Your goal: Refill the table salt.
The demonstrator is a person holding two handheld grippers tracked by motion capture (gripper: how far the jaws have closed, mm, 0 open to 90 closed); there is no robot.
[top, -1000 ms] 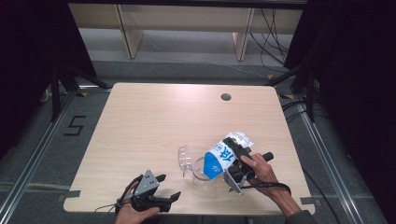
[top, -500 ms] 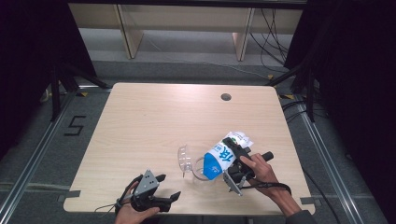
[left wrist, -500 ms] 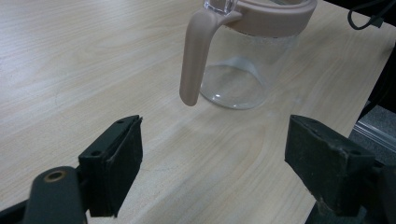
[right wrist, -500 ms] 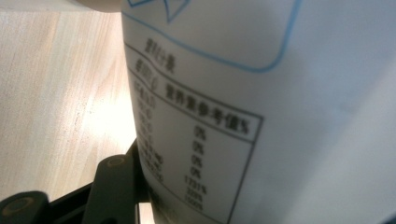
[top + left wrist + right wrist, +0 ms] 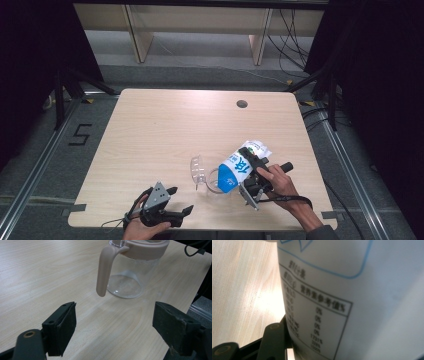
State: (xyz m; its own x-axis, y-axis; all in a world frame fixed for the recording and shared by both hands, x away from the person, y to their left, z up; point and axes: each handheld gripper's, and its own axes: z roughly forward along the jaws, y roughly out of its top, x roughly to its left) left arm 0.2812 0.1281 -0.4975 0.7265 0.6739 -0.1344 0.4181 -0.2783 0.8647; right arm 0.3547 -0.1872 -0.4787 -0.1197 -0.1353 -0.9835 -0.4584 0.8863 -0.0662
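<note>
Pouch (image 5: pixel 241 165) of white and blue, printed with a large character, sits clamped in the right gripper (image 5: pixel 248 169) near the worktop's (image 5: pixel 165 130) front right corner, tilted so its blue end dips toward the clear jug (image 5: pixel 202 172). From above, the jug's glass is faint against the wood and its outline is hard to trace; whether the pouch's mouth touches the jug's rim cannot be told. The person's right hand (image 5: pixel 280 182) covers much of the gripper body, and the far jaw is hidden behind the pouch. In the right gripper view the pouch (image 5: pixel 352 290) looms close and blurred, a table of small print on it too soft to read, with one black jaw pressed against its side at the lower left and the other jaw cut off.

The left gripper (image 5: pixel 172 202) rests at the front edge, left of the jug, its jaws spread wide with nothing between them. Its own view shows the jug (image 5: pixel 130 272) beyond the jaws, standing upright with a beige handle (image 5: pixel 105 267) and beige collar; the top of the jug is cut off by the frame. The left hand (image 5: pixel 142 227) is partly cropped at the bottom.
</note>
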